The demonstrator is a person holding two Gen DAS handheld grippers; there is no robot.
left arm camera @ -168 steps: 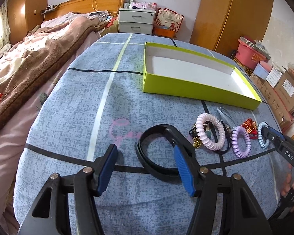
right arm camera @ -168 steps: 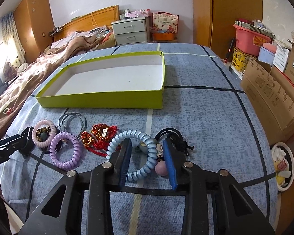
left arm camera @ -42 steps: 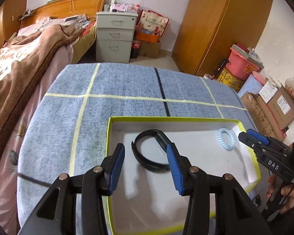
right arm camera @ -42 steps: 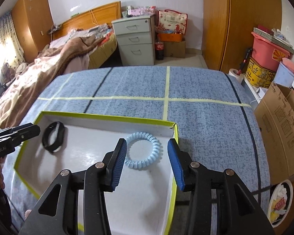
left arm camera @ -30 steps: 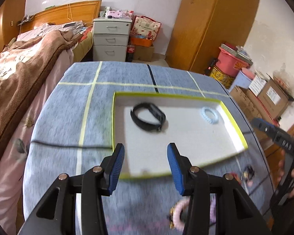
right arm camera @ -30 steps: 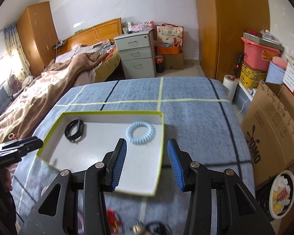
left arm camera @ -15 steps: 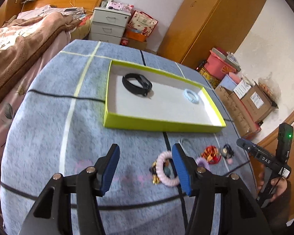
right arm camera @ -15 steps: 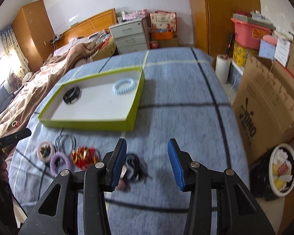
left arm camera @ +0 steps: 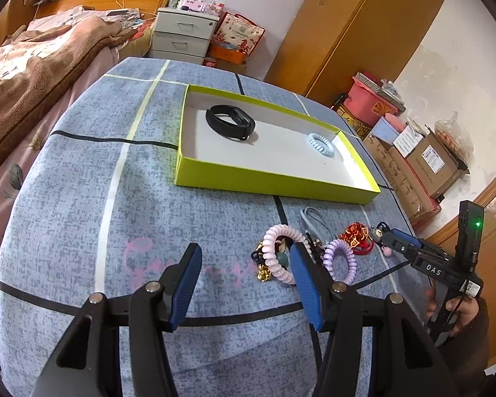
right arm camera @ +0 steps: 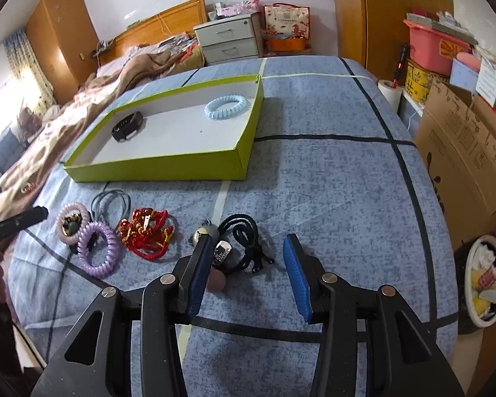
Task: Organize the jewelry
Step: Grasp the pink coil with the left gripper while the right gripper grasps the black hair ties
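A lime-green box [left arm camera: 268,180] [right arm camera: 155,167] holds a black wristband [left arm camera: 229,122] [right arm camera: 127,128] and a light blue coil hair tie [left arm camera: 320,140] [right arm camera: 226,106]. On the blue cloth in front of it lie a pink coil tie [left arm camera: 279,253] [right arm camera: 70,221], a purple coil tie [left arm camera: 340,261] [right arm camera: 98,249], a red knotted charm [left arm camera: 356,236] [right arm camera: 146,231] and a black cord with a charm [right arm camera: 244,240]. My left gripper [left arm camera: 244,281] is open and empty, just left of the pink tie. My right gripper [right arm camera: 248,274] is open and empty over the black cord.
A bed with a brown blanket [left arm camera: 26,66] runs along the left side. Cardboard boxes [right arm camera: 463,152] and a pink bin [right arm camera: 430,46] stand to the right of the table. A small trash bin [right arm camera: 486,278] sits on the floor at right.
Both grippers have pulled back from the box and come down toward the loose jewelry on the cloth. The wristband and the blue tie stay in the box.
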